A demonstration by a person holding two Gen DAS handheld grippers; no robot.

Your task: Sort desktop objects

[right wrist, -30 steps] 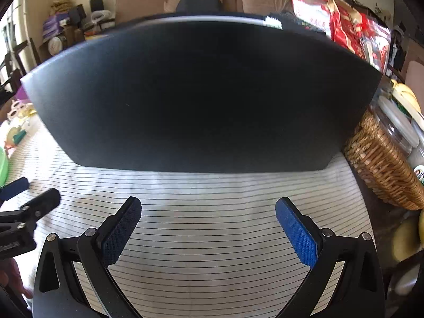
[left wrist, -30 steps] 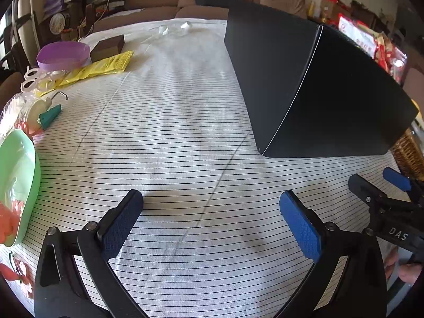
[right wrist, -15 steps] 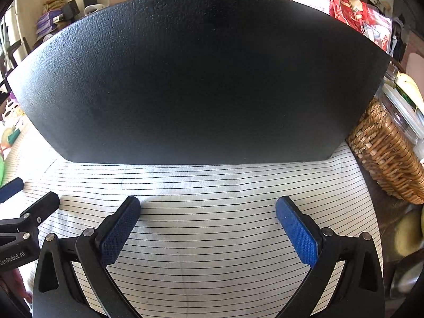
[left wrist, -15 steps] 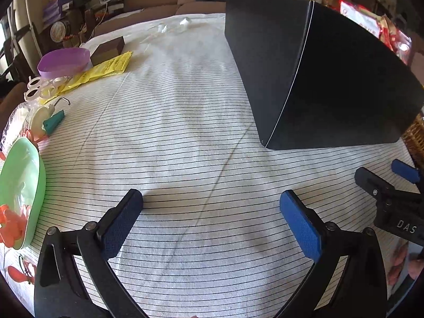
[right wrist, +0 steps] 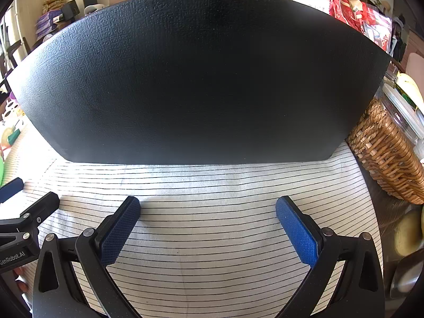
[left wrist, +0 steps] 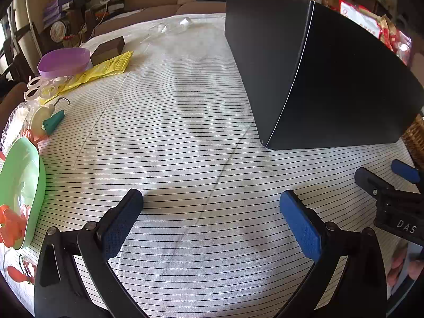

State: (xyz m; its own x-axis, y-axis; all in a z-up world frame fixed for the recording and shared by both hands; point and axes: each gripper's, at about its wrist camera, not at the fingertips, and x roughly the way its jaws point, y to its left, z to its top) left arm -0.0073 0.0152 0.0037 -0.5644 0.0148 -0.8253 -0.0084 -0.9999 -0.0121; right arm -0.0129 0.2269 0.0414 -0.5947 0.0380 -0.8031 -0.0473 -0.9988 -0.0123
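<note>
While both tools hang over the striped tablecloth (left wrist: 185, 122) with nothing between their pads, the sorting looks barely begun. At far left, a green plate (left wrist: 23, 185) holds orange bits, and past it lie a teal cone (left wrist: 54, 122), yellow packet (left wrist: 106, 66), purple bowl (left wrist: 63, 58) and brown block (left wrist: 108, 49). The left gripper (left wrist: 212, 212) is spread wide, empty, well apart from all of them. Reaching left could sweep that crowded clutter off the edge. Further right stands the black box (right wrist: 198, 79), matte, textured, 1 broad wall hiding its inside. The right gripper (right wrist: 208, 221), equally wide and empty, faces it closely; a push forward might shove the box into the wicker basket (right wrist: 389, 159) beside it.
</note>
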